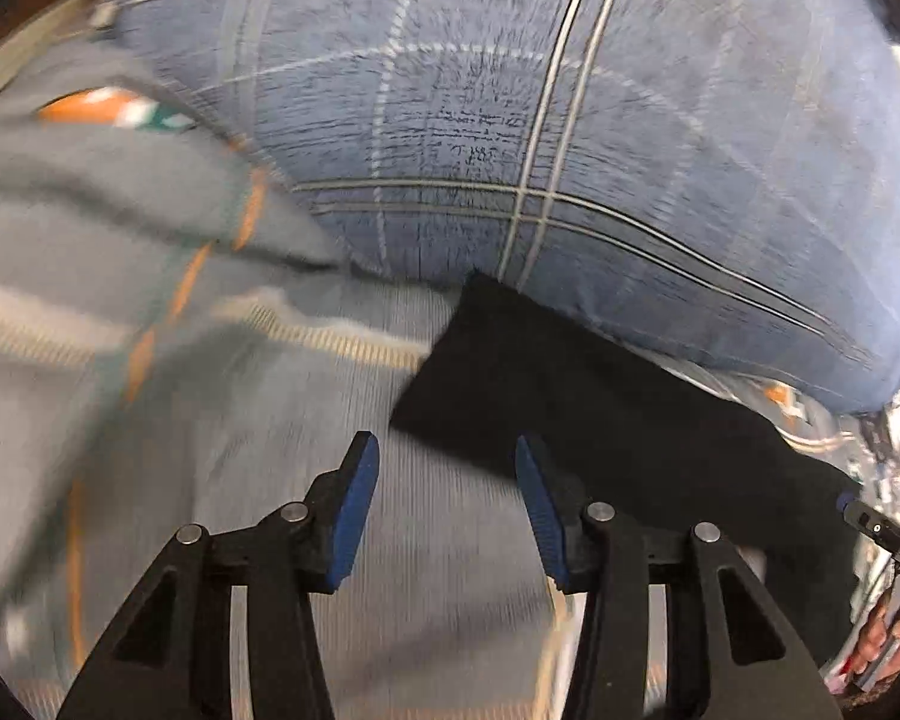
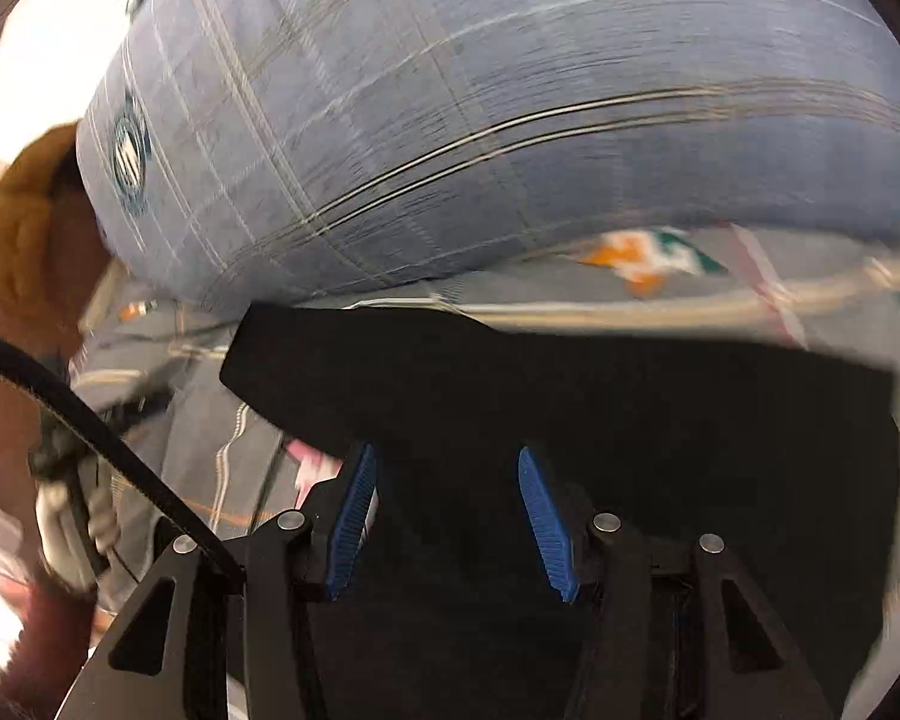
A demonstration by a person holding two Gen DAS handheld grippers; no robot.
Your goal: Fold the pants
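Black cloth, the pants [image 1: 570, 396], lay flat on the grey patterned bed sheet [image 1: 180, 396] with their far end touching the foot of the big blue plaid pillow [image 1: 510, 120], and your left claw [image 1: 447, 510] hung spread over the sheet at their near left edge, its right pad over the dark cloth and its left pad over bare sheet, pinching nothing. Your right claw [image 2: 447, 516] was spread as well and held nothing, with the pants [image 2: 570, 390] directly ahead of and beneath both blue pads [image 2: 546, 522], while the pillow [image 2: 450, 120] rose just beyond them.
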